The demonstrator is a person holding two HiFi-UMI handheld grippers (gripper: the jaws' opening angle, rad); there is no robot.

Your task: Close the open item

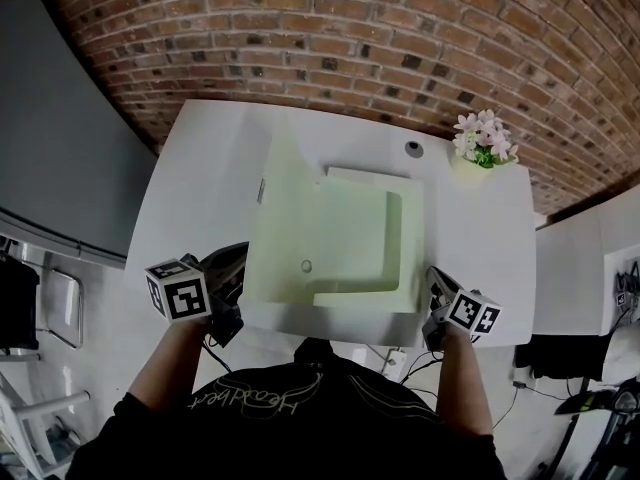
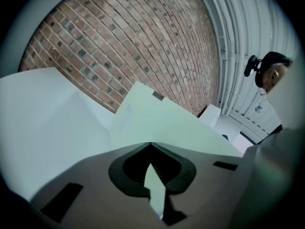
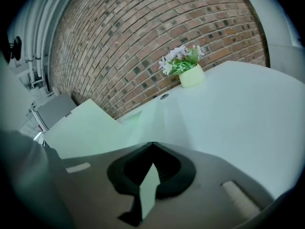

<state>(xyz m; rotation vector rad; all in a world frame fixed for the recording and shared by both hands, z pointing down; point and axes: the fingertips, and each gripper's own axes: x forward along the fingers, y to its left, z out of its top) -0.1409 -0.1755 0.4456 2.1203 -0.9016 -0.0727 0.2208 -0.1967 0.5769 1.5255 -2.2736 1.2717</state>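
With my left hand-held gripper (image 1: 228, 313) and right hand-held gripper (image 1: 436, 286) both pressed together, empty, at the tabletop's (image 1: 480, 238) near edge, the pale green box (image 1: 365, 243) at its centre sits open, so I judge the next move is tipping its raised left-side lid (image 1: 280, 218) rightward.

An open box (image 1: 350, 248) is set in the middle of the surface (image 1: 480, 248), its lid (image 1: 285, 218) raised along its left side. A flower pot (image 1: 482, 150) is placed at the far right corner, with a hole (image 1: 413, 148) left of it, behind the box. A wall (image 1: 350, 38) is seen behind the surface. At the near edge, the left gripper (image 1: 225, 318) is held left of the box and the right gripper (image 1: 436, 303) right of it.
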